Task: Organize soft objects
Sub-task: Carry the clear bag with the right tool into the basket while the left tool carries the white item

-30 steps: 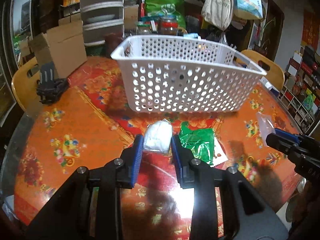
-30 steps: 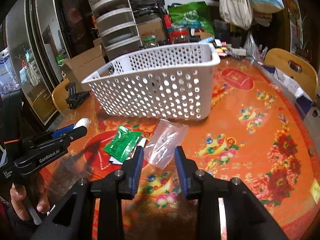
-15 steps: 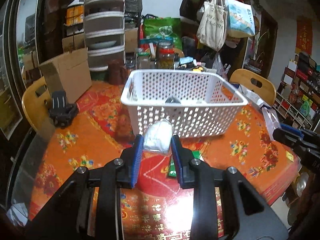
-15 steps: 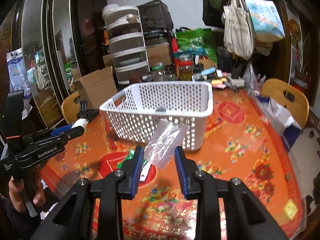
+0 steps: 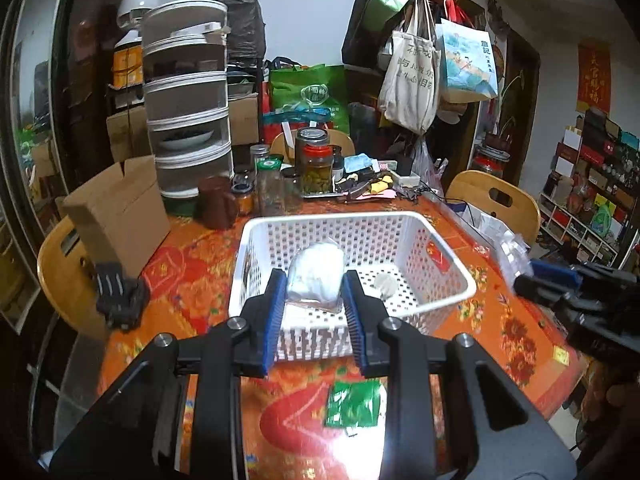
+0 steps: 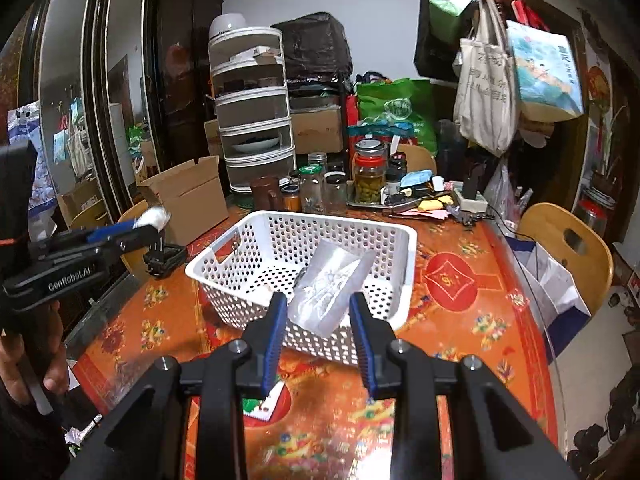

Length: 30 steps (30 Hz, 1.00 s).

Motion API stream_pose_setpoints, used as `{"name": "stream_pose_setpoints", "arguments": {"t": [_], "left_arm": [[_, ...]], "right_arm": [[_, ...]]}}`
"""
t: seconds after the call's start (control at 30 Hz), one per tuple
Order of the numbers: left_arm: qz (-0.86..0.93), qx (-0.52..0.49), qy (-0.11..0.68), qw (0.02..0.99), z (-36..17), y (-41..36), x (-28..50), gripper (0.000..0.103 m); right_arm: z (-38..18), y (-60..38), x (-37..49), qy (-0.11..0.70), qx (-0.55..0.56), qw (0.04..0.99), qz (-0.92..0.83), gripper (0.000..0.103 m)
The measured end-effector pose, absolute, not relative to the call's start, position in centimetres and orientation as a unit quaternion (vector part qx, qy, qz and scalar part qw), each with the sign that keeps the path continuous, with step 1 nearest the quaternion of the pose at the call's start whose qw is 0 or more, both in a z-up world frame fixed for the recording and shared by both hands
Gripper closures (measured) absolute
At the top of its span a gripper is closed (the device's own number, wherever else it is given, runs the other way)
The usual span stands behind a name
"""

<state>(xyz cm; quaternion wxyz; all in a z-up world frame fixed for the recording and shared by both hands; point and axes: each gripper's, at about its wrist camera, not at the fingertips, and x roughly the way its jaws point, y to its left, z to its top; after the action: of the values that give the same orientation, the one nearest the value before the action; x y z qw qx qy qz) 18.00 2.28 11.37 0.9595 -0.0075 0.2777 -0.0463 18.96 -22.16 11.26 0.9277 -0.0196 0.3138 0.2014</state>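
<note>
A white perforated basket stands on the round orange table. My left gripper is shut on a white soft bundle in clear wrap and holds it above the basket's near side. My right gripper is shut on a clear plastic bag, held above the basket's near wall. A small pale item lies on the basket floor. A green packet lies on the table in front of the basket. The left gripper also shows in the right wrist view, the right gripper in the left.
Jars, a tiered white food cover and a cardboard box crowd the table's far side. A black clamp sits at the left edge. Wooden chairs stand around. Bags hang from a coat rack.
Both grippers have risen from table level with their loads and now look down into the basket from above. The green packet stays on the table.
</note>
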Motion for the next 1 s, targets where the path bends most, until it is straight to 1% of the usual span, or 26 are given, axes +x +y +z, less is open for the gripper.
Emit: {"name": "stream_pose_setpoints", "arguments": {"t": [0.17, 0.3, 0.4, 0.57, 0.63, 0.83, 1.0], "left_arm": [[-0.046, -0.023, 0.301, 0.952, 13.0, 1.6, 22.9, 0.076], [-0.037, -0.020, 0.324, 0.945, 12.6, 1.2, 26.5, 0.076], [-0.031, -0.011, 0.352, 0.936, 11.3, 0.7, 29.4, 0.076], [-0.025, -0.003, 0.406, 0.913, 7.7, -0.1, 34.5, 0.076], [-0.029, -0.005, 0.433, 0.901, 5.4, -0.1, 36.5, 0.076], [-0.021, -0.011, 0.493, 0.870, 0.0, 0.3, 40.5, 0.076], [-0.013, -0.002, 0.512, 0.859, -2.5, 0.6, 42.2, 0.076]], "right_arm": [[11.3, -20.7, 23.1, 0.342, -0.032, 0.917, 0.201, 0.072], [11.0, -19.9, 26.5, 0.362, -0.035, 0.911, 0.192, 0.072], [10.2, -19.6, 29.2, 0.385, -0.027, 0.903, 0.188, 0.072], [7.1, -18.5, 33.0, 0.428, -0.043, 0.887, 0.171, 0.072], [5.5, -17.8, 34.4, 0.449, -0.052, 0.877, 0.164, 0.072], [1.4, -15.8, 37.1, 0.496, -0.073, 0.850, 0.159, 0.072], [-0.3, -15.0, 38.6, 0.521, -0.083, 0.836, 0.152, 0.072]]}}
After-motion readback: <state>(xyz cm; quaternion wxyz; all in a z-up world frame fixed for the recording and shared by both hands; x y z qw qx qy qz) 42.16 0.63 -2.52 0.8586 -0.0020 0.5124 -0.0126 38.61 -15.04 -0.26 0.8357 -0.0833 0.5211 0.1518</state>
